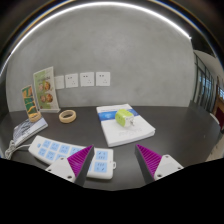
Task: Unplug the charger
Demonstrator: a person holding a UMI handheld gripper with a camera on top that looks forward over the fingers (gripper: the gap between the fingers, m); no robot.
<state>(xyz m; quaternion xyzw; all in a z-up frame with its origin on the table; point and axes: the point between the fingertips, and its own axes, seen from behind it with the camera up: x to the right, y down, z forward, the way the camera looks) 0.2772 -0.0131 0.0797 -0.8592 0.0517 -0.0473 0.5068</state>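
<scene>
Jaws of the gripper (116,161) stand wide apart above the worktop (170,125), with the power strip (70,156) just ahead.

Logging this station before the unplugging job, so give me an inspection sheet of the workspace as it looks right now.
Surface: dark table.
Job's things: green and white charger on the white board; power strip by the left finger.
Clutter: tape roll, leaflet stand.
Grippers: hand-held gripper open, holding nothing.
Cables: white cord at the table's left end.
Surroundings: wall sockets on the grey wall.
</scene>
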